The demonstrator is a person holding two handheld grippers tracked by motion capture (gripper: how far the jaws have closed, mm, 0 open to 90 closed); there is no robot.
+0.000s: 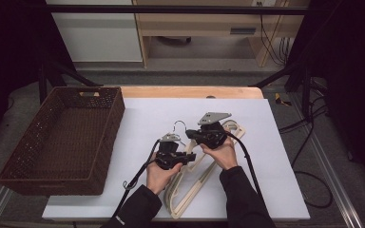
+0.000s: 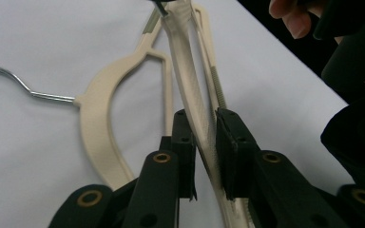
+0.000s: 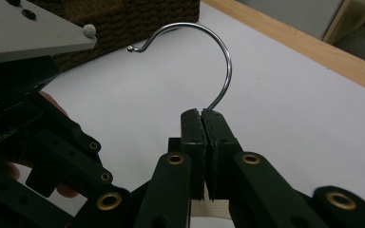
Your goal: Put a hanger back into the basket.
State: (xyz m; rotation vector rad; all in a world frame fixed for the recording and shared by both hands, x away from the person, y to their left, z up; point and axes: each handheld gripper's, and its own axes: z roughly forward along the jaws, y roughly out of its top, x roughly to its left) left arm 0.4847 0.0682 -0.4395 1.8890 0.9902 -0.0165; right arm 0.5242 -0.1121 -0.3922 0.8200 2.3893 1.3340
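Cream plastic hangers (image 1: 190, 190) with metal hooks lie stacked on the white board between the person's two hands. My left gripper (image 1: 186, 159) is shut on one arm of the top hanger (image 2: 185, 57), which runs up between its jaws (image 2: 204, 123). A second hanger (image 2: 95, 109) lies flat beneath it, its wire hook (image 2: 9, 76) pointing away. My right gripper (image 1: 191, 135) is shut on the same top hanger's neck (image 3: 202, 118), just below the steel hook (image 3: 221, 52) that curves up in front of it. The hook (image 1: 179, 124) sits between the two grippers.
A brown woven basket (image 1: 109, 137) stands at the left of the white board (image 1: 275, 156); its side wall (image 3: 123, 19) shows behind the hook. The wooden table edge (image 1: 190, 91) runs along the back. Cables trail from both grippers toward the front edge.
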